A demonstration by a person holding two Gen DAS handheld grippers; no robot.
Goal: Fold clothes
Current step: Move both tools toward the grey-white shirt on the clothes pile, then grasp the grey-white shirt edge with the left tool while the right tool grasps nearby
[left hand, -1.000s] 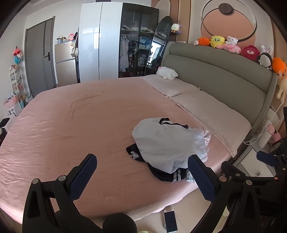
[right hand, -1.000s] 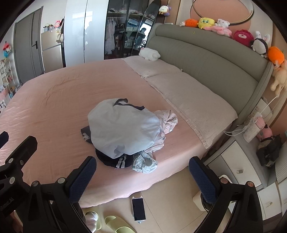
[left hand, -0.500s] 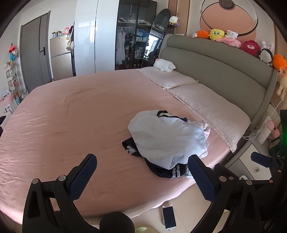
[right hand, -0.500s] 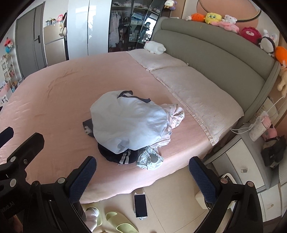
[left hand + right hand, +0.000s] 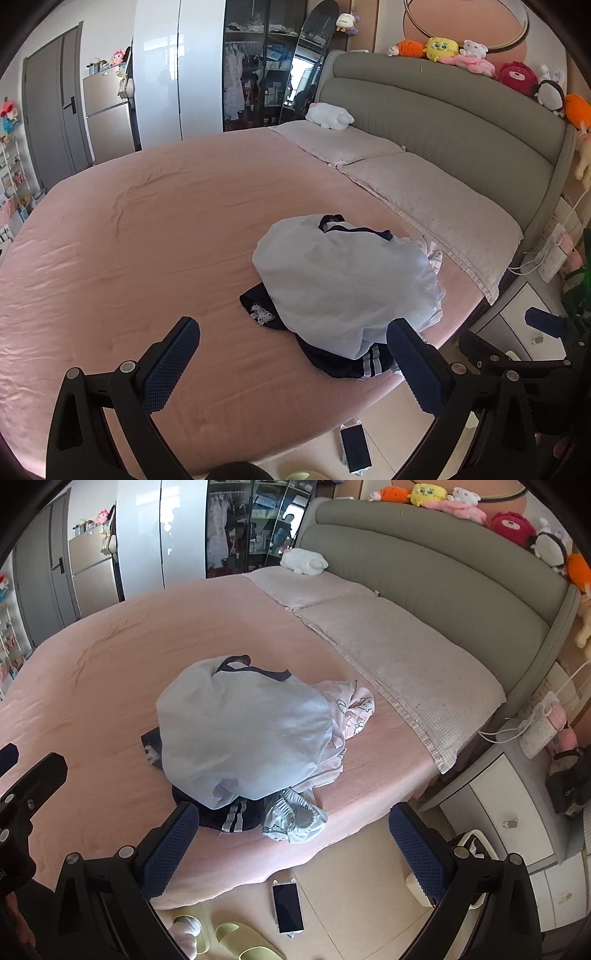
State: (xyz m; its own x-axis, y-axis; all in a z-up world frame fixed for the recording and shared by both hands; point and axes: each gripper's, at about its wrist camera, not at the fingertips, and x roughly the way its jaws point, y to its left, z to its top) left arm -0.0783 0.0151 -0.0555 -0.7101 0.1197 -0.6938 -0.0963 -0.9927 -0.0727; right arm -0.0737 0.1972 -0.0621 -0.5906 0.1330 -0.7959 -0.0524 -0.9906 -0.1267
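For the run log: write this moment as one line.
stage: approach | left claw: open, empty | right claw: open, empty | clothes pile: unfolded on bed

One heap of clothes (image 5: 243, 734) lies on the single bed (image 5: 110, 686), and four garments can be told apart in it: a pale blue one on top, a navy striped one (image 5: 229, 818) at 6 o'clock, a pink printed one (image 5: 354, 705) at 3 o'clock, and a light blue ruffled one (image 5: 295, 819) at 5 o'clock. Two pillows (image 5: 399, 657) lie at the headboard. One phone (image 5: 288, 906) and two slippers (image 5: 240, 941) are on the floor.
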